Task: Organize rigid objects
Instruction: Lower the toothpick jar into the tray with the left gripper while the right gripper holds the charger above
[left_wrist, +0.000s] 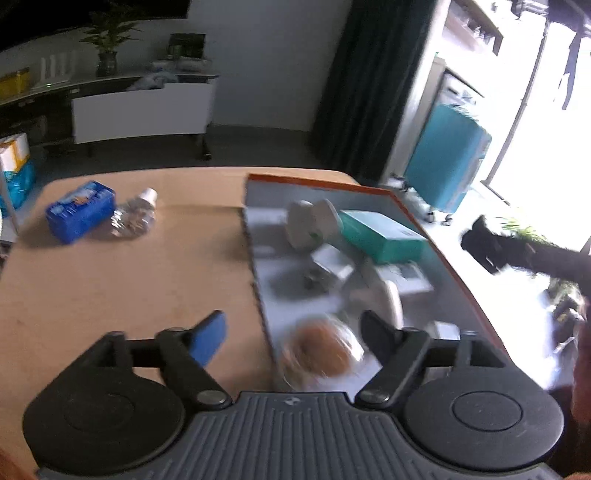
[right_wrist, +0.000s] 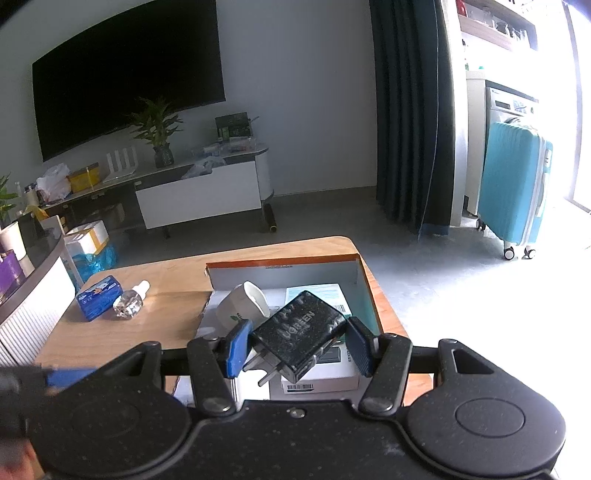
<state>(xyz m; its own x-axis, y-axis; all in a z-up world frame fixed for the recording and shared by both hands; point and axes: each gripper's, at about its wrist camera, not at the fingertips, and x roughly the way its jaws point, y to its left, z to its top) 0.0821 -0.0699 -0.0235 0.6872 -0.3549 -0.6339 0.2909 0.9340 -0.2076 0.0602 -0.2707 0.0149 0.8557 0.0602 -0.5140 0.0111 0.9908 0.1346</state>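
Right tool (right_wrist: 299, 345) pinches black charger (right_wrist: 301, 332) above the orange-rimmed box (right_wrist: 364, 280) on the bench (right_wrist: 147, 314). Left tool (left_wrist: 295, 332) spread, nothing gripped, over box's near edge; round brown item (left_wrist: 321, 350) blurred below.

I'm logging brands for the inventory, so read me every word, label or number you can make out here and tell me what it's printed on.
"UGREEN": on the black charger held in the right gripper.
Barcode label on the white box: too small to read.
Print on the orange box rim: too small to read.
Blue tin lid print: blurred.
Teal box: blurred.
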